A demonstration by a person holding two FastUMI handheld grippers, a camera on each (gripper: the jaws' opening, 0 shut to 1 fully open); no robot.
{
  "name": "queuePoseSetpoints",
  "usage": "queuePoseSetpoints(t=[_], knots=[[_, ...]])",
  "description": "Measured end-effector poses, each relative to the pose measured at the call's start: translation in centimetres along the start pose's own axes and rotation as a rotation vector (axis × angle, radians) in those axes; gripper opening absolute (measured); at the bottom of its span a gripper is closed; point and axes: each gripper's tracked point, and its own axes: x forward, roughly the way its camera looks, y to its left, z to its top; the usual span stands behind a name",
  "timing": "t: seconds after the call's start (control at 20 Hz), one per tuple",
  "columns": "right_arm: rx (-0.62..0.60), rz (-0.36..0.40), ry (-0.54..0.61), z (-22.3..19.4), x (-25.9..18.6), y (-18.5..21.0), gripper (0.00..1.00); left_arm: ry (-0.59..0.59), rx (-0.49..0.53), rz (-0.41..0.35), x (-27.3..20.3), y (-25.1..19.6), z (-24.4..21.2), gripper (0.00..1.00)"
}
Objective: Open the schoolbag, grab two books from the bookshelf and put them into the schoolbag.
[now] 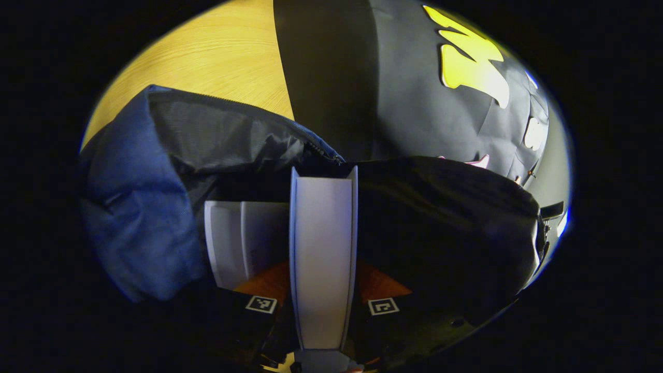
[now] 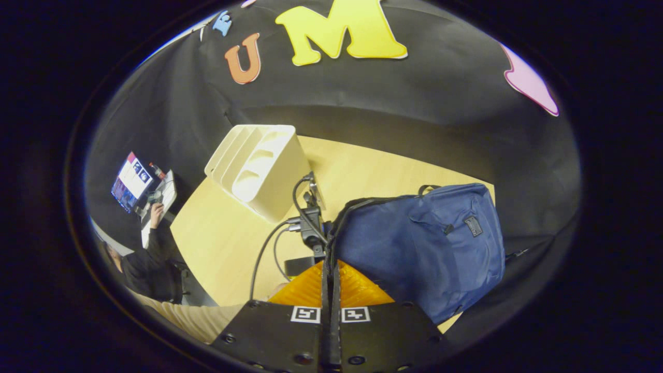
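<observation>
Two white books sit in the left gripper view: one thick white book [image 1: 322, 259] stands edge-on between the left gripper [image 1: 322, 305] fingers, both pressing its covers, so it's clamped on that book. 2nd white book [image 1: 243, 243] lies just beside it on the left, deeper inside the open blue fabric schoolbag [image 1: 134, 202], w/ its dark grey lining and zip edge above. Held book reaches into the bag's mouth. Bag rests on a light wooden table [image 1: 222, 57].

Right gripper view: right gripper [image 2: 330, 290] fingers are pressed together w/ a thin black strip of the bag's zip edge between them; can't tell if it's really pinched. Blue schoolbag [image 2: 430, 243] lies on the wooden table [image 2: 373, 166], the other gripper w/ cables [image 2: 311, 228] at its opening. White plastic slotted bookshelf [image 2: 259, 166] stands beyond, near the table's far-left part, apart from the bag. Person in dark sleeve [image 2: 150, 254] sits at a screen [image 2: 132, 181] off to the left.
</observation>
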Motion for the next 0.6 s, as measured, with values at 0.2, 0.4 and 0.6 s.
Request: queuePoseSetpoints(t=[0.2, 0.4, 0.6], knots=[[0.031, -0.005, -0.001, -0.5, 0.2, 0.0, 0.00, 0.026, -0.020, 0.049, -1.2, 0.4, 0.2, 0.60], [0.038, -0.037, -0.012, -0.2, 0.0, -0.2, 0.00, 0.047, 0.009, 0.125, -2.0, 0.9, 0.0, 0.71], [0.071, -0.069, -0.002, -0.7, 0.3, -1.0, 0.00, 0.042, 0.069, 0.245, -6.0, 1.9, 0.6, 0.82]])
